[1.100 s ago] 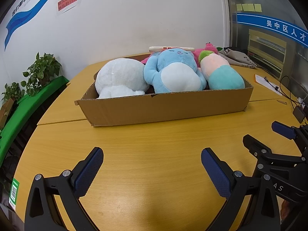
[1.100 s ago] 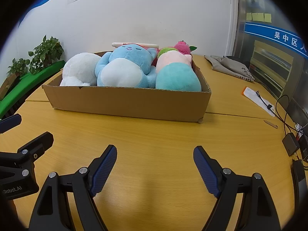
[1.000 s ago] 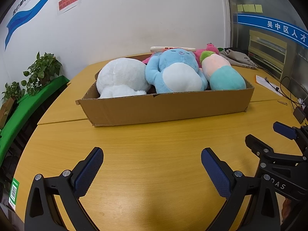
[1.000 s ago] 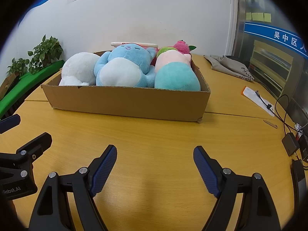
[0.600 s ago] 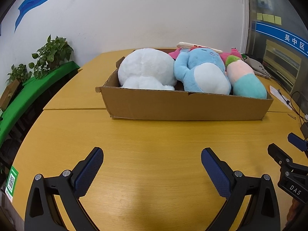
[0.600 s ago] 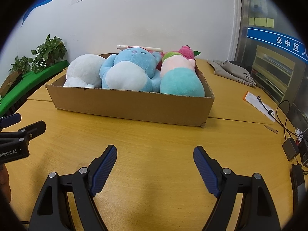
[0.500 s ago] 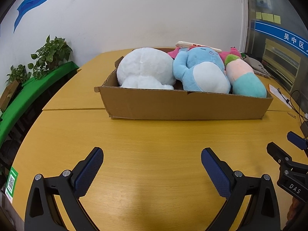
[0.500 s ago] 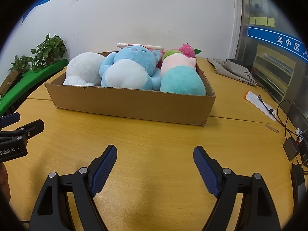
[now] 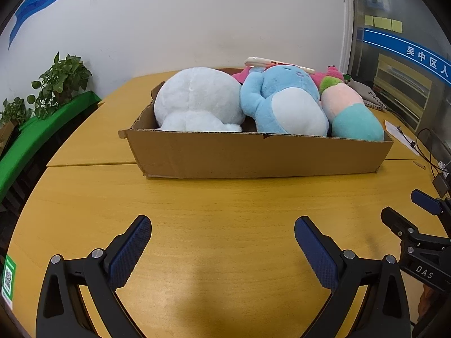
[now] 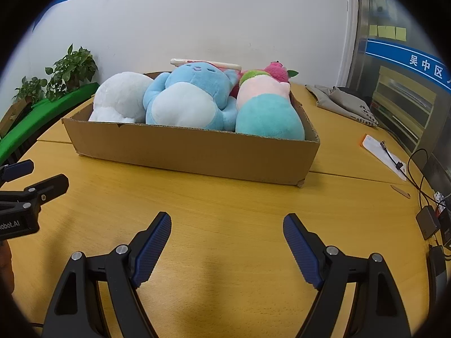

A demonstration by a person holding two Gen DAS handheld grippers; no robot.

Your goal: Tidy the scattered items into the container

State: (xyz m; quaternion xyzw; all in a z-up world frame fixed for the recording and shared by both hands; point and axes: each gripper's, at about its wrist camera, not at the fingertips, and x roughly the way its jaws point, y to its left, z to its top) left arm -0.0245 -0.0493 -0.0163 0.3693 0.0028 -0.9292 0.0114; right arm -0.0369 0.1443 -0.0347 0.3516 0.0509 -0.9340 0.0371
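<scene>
A shallow cardboard box (image 9: 253, 155) (image 10: 191, 152) stands on the wooden table. In it lie a white plush (image 9: 197, 98) (image 10: 121, 98), a blue plush (image 9: 282, 101) (image 10: 191, 98), a pink and teal plush (image 9: 352, 112) (image 10: 267, 109) and a pink plush (image 10: 277, 71) behind. A white flat item (image 9: 270, 62) rests on top of the blue plush. My left gripper (image 9: 222, 239) is open and empty over the table, short of the box. My right gripper (image 10: 227, 236) is open and empty, to the right of the left one.
Potted plants (image 9: 56, 84) on a green ledge stand at the left. A grey cloth bag (image 10: 346, 104), a paper with a cable (image 10: 383, 155) and black adapters (image 10: 428, 222) lie on the table at the right. The white wall is behind the box.
Both grippers have swung to the left relative to the box and drawn slightly apart from each other. Both stay open and empty. The box and plushes have not moved.
</scene>
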